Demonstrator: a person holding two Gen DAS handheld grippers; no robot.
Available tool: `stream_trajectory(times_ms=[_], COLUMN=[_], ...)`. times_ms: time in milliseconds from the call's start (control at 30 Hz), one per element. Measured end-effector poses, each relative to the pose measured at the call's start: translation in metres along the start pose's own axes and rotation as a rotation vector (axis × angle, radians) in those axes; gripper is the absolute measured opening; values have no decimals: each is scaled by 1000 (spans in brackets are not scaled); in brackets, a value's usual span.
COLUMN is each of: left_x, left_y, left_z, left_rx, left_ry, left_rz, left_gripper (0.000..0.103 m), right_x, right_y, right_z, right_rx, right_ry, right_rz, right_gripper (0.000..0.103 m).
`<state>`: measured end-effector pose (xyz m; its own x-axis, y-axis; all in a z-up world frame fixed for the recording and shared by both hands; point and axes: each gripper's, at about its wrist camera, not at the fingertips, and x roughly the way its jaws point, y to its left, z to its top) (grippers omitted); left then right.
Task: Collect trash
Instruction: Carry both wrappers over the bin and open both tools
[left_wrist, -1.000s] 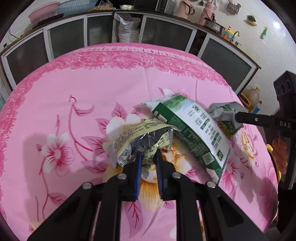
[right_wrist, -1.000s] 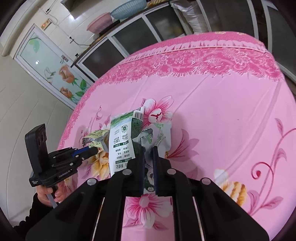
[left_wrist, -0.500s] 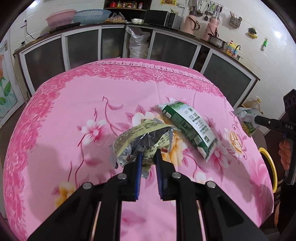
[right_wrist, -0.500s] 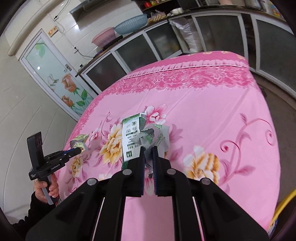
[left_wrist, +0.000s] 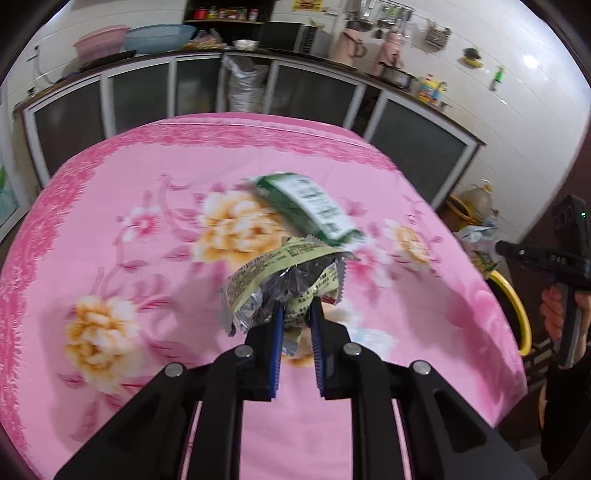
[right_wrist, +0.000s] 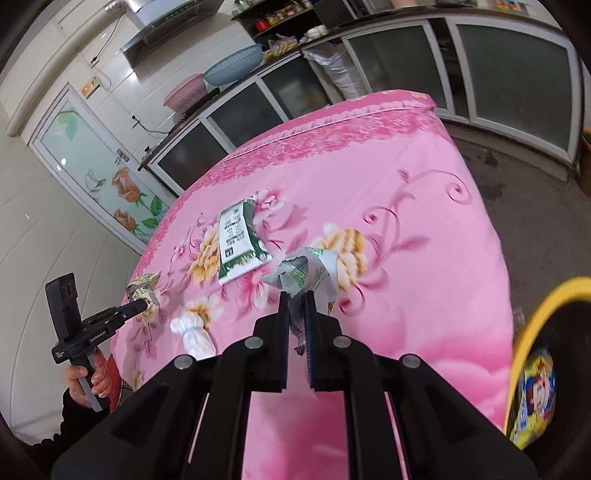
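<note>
Left claw (left_wrist: 296, 314) clamped on crumpled yellow wrapper (left_wrist: 280, 280), lifted above pink table (left_wrist: 155, 295); right claw (right_wrist: 295, 302) pinched grey-green wrapper (right_wrist: 306, 271), yellow bin (right_wrist: 532, 339) just right; green packet (right_wrist: 238, 240) lay ahead; thin foil grip might slip mid-carry

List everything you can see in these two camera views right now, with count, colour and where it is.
snack wrapper: 1, yellow-green and silver, held above the table
crumpled wrapper: 1, green and white, held above the table
green packet: 1, green and white, lying flat on the tablecloth
white wad: 1, white, on the tablecloth near the table edge
tablecloth: 1, pink with flowers, covering the table
bin: 1, yellow rim, beside the table, a colourful packet inside
basins: 2, pink and blue, on the counter
left gripper: 1, black, shut on the snack wrapper
right gripper: 1, black, shut on the crumpled wrapper
</note>
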<state>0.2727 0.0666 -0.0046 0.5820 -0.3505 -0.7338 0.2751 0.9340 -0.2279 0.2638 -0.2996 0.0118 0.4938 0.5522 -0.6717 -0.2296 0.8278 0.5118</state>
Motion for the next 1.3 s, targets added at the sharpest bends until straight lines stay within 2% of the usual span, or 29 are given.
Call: stream_trajectory(times_ms=[233, 433, 800, 1000, 1300], left_x=[16, 32, 54, 71, 99], left_y=[-76, -144, -247, -299, -379], left_z=[7, 12, 16, 19, 11], left_rx=[114, 212, 339, 392, 494], left_ry=[17, 41, 65, 81, 112], left_rz=[-89, -169, -264, -317, -387], left_gripper=[13, 13, 13, 14, 14], right_x=[-39, -77, -147, -171, -183], right_y=[-27, -53, -118, -151, -199], right_z=[-27, -42, -63, -78, -100], right_rx=[43, 70, 186, 249, 352], right_ry=[-43, -89, -195, -237, -242], right_rz=[-22, -91, -201, -255, -314], right_gripper=[8, 8, 8, 8, 8])
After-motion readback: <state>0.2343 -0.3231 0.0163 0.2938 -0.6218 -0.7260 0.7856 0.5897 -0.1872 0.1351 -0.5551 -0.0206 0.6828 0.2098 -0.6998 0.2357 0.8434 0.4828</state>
